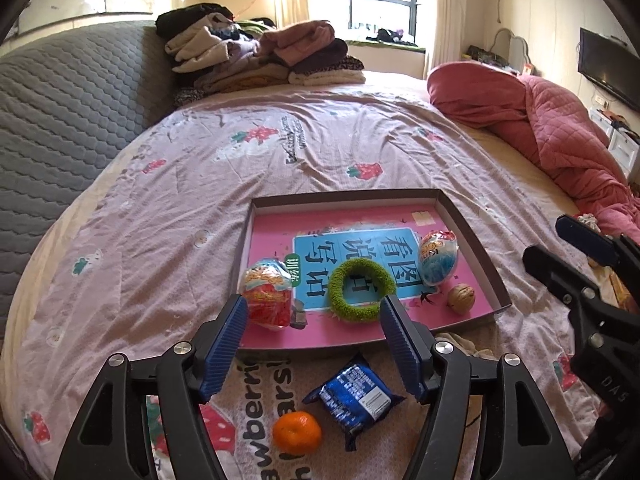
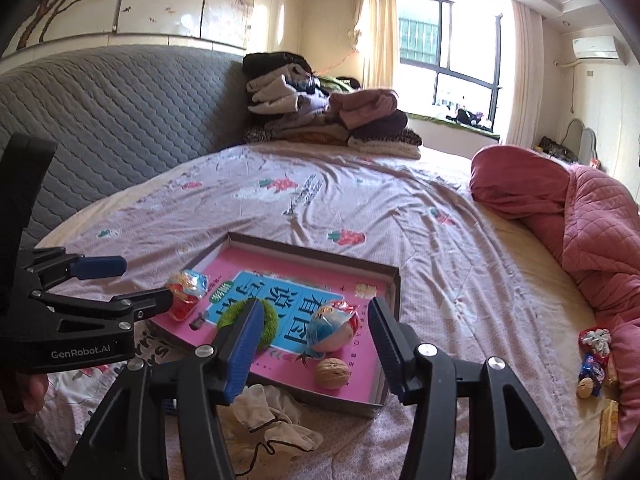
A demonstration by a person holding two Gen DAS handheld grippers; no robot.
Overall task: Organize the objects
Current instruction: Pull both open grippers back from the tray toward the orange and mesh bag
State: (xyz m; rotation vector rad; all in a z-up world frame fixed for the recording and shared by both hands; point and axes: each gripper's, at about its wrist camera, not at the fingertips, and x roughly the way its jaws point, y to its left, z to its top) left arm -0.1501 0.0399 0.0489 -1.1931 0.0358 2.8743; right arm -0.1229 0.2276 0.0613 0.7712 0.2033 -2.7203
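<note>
A shallow cardboard tray [image 1: 472, 240] lined with a pink book lies on the bed. In it are a red wrapped snack [image 1: 266, 296], a green fuzzy ring [image 1: 362, 292], a blue-and-white wrapped snack [image 1: 438, 258] and a walnut [image 1: 461, 298]. My left gripper [image 1: 315, 304] hangs open above the tray's near edge, nothing between its pads. On the sheet beneath it lie a blue packet [image 1: 354, 398] and a mandarin [image 1: 297, 432]. My right gripper [image 2: 315, 306] is open too, above the tray's near corner by the walnut [image 2: 331, 372], and holds nothing.
A white glove [image 2: 276, 412] lies crumpled in front of the tray. Several small wrapped items [image 2: 594, 360] sit by the rolled pink quilt [image 2: 580, 220] at right. Folded clothes [image 2: 328, 120] are piled against the grey headboard [image 2: 100, 112]. Bare sheet stretches beyond the tray.
</note>
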